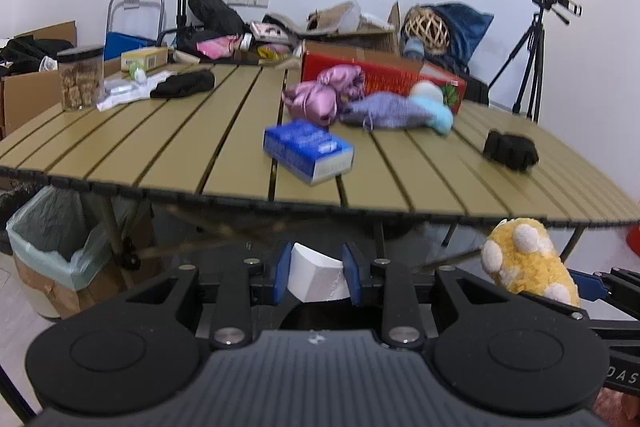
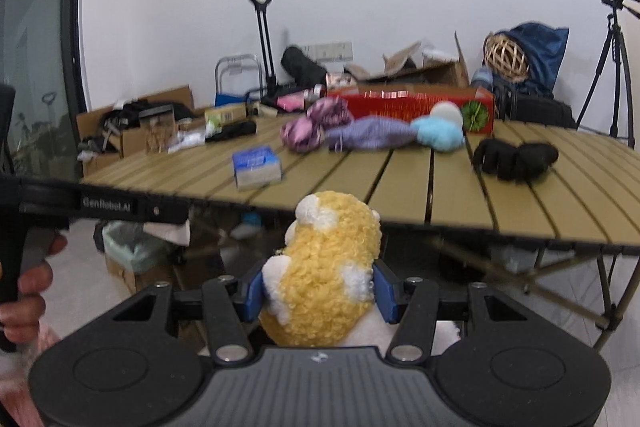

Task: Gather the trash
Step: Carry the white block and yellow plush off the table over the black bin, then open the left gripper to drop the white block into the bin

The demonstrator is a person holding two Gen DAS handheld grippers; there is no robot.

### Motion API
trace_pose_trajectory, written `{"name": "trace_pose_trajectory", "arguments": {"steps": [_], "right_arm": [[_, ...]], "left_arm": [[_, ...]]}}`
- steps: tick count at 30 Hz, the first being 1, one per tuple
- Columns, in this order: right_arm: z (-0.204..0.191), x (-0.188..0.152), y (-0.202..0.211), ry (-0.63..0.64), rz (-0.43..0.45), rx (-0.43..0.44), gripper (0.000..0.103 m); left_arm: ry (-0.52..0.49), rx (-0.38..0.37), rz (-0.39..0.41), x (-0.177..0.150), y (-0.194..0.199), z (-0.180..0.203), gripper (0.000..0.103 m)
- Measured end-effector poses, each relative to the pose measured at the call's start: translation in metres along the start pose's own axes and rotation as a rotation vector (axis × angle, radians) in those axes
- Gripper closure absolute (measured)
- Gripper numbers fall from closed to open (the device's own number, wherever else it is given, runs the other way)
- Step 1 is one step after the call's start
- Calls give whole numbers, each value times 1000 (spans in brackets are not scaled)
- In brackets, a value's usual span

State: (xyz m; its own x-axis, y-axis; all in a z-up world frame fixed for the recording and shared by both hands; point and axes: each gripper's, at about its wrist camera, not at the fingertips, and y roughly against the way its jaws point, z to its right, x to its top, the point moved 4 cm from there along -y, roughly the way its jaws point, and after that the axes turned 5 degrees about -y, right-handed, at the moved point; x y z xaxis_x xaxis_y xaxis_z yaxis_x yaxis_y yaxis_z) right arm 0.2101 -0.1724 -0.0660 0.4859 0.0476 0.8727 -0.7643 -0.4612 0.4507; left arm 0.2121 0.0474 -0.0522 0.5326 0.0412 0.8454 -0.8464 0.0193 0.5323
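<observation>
Both grippers are held low, in front of the near edge of the slatted folding table (image 1: pixel 172 131), pointing level across it. The left gripper (image 1: pixel 318 277) has its blue pads (image 1: pixel 283 273) closed narrow on a white folded piece of paper (image 1: pixel 316 277), which sits upright between them below the table edge. The right gripper (image 2: pixel 320 291) is clamped on a yellow and white plush toy (image 2: pixel 328 267), which stands up between its pads and reaches just above the table edge in that camera's view. From the left wrist the same toy (image 1: pixel 524 263) shows off to the right, close beside the left gripper.

At the left border of the right wrist view, the person's left hand (image 2: pixel 24 291) wraps the black handle of the left gripper.

Under the table's left end stands a trash bin (image 1: pixel 48 251) lined with a pale green bag. On the tabletop lie a blue box (image 1: pixel 308 151), pink and purple drawstring pouches (image 1: pixel 320 95), a black glove (image 1: pixel 510 149) and a red carton (image 1: pixel 384 75).
</observation>
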Motion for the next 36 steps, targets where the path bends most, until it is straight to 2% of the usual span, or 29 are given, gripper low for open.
{"name": "trace_pose_trajectory", "arguments": {"steps": [9, 20, 36], "right_arm": [[0, -33, -13, 12, -136, -44, 50], [8, -69, -27, 4, -285, -104, 50], [38, -85, -51, -46, -371, -183, 50]], "left_arm": [[-40, 12, -112, -38, -4, 1, 75], [-49, 21, -227, -67, -14, -6, 75], [-60, 34, -414, -97, -52, -10, 75]]}}
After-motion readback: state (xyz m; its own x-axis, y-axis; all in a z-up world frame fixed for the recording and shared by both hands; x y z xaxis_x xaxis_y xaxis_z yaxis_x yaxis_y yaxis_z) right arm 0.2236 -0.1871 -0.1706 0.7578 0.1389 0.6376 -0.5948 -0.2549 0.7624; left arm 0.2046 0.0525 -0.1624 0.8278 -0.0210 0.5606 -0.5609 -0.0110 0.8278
